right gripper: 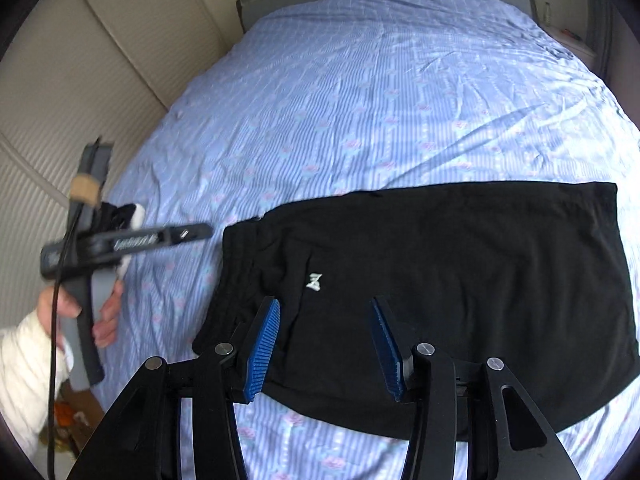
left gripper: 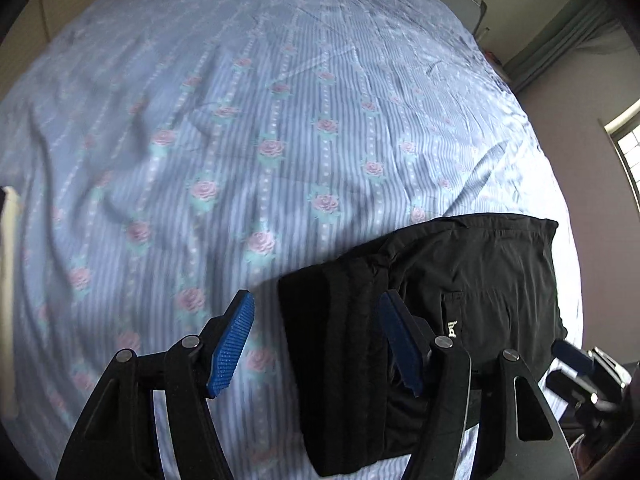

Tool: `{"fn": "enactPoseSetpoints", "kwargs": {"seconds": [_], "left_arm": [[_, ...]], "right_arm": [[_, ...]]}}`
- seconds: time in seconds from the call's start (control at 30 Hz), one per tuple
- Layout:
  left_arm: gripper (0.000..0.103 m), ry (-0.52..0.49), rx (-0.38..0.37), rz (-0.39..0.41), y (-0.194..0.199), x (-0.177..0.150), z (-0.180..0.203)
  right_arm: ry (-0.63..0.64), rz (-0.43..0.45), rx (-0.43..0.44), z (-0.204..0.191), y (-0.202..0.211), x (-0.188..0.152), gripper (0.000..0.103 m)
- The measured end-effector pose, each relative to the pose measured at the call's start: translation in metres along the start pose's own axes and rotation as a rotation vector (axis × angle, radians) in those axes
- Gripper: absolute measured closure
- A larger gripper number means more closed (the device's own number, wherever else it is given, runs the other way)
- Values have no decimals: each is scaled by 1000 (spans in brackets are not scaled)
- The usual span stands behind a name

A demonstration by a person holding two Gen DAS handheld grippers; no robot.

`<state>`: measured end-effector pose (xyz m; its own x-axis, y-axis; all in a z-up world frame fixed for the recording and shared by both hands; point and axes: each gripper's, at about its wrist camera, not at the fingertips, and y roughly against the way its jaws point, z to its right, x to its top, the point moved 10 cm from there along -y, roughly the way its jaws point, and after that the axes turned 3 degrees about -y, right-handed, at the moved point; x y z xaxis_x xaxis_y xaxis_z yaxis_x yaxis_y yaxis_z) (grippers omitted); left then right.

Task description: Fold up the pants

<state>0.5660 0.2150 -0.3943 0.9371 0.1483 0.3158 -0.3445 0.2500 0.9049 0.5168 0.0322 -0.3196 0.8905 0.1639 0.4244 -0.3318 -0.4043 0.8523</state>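
Both two-finger grippers with blue ribbed pads stand with their jaws apart, nothing pressed between the pads. Under the right gripper (right gripper: 324,344) lie the folded black fabric pants (right gripper: 432,280), a flat, wide rectangle on the bed. Their long axis runs across the gripper's pointing line, from the ribbed waistband at the gripper's left to a straight edge far to its right. A small white logo (right gripper: 314,282) sits on the cloth just ahead of the left pad. The right gripper's jaws hang above the near edge of the pants; whether the tips touch the cloth cannot be told.

From the left gripper (left gripper: 316,344), the pants (left gripper: 460,280) lie ahead and to its right, the waistband end beneath its right finger. Around them spreads the wrinkled light-blue striped bedsheet with pink roses (left gripper: 240,140). A hand (right gripper: 102,320) with a white knit sleeve (right gripper: 24,368) holds the left gripper's grey handle, left of the pants.
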Motion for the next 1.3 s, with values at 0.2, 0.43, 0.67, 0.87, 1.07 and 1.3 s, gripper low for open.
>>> {"fn": "enactPoseSetpoints", "kwargs": {"seconds": [0.2, 0.43, 0.67, 0.87, 1.07, 1.3], "left_arm": [[61, -72, -63, -81, -33, 1, 19], [82, 71, -219, -51, -15, 0, 23], [82, 87, -371, -122, -37, 5, 37], [92, 42, -279, -35, -15, 14, 31], [91, -33, -214, -73, -28, 10, 19], [82, -58, -203, -133, -29, 5, 18]], "right_arm": [[-37, -41, -50, 5, -9, -11, 56], [-72, -47, -87, 6, -4, -16, 56], [-66, -67, -93, -4, -9, -20, 56], [-20, -53, -106, -18, -5, -15, 56], [19, -42, -109, -28, -2, -15, 56], [7, -47, -160, -24, 0, -15, 56]]}}
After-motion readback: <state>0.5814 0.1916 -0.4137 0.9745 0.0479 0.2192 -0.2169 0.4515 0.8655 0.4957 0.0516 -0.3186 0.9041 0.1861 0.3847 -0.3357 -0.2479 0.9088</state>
